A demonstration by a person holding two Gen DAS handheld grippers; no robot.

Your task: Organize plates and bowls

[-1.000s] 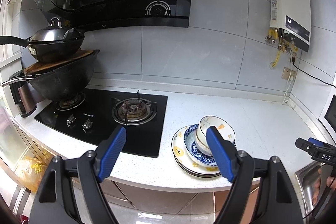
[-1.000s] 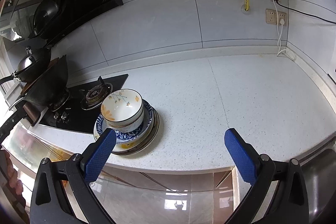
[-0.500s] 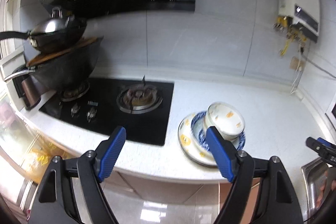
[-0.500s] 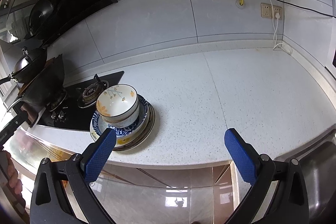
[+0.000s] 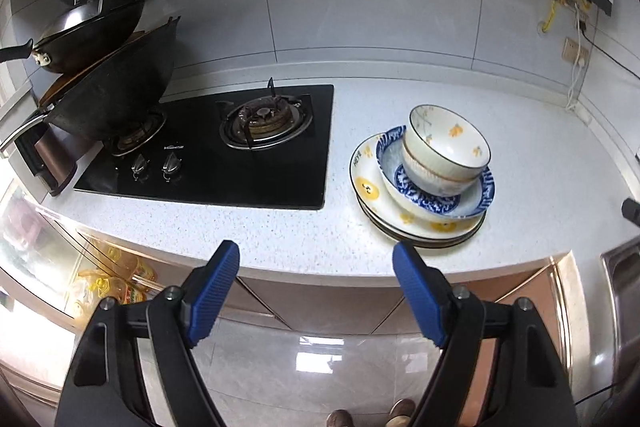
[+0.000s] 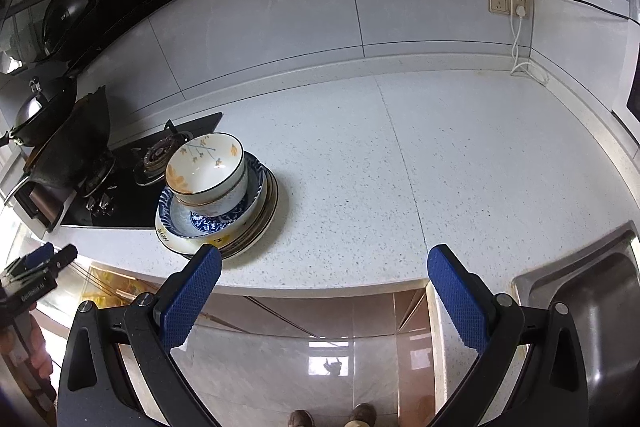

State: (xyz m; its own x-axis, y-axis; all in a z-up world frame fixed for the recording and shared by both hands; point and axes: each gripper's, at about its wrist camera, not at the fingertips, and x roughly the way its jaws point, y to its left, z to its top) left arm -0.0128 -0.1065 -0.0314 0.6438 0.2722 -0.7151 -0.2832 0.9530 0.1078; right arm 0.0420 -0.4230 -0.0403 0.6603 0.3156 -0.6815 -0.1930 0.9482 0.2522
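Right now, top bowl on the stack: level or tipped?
Tipped. The top bowl leans inside the blue-patterned bowl, its rim slanted and mouth turned sideways. It looks empty.

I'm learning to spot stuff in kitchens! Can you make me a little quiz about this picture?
1. True or false: the white flowered bowl sits on top of the dish pile.
2. What is the left claw holding? A) a plate B) nothing C) a wok
3. Which side of the pile is the stove on, seen from the left claw's camera?

Key: 1 true. 2 B; both the left and right claw are open and empty. 3 The left side.
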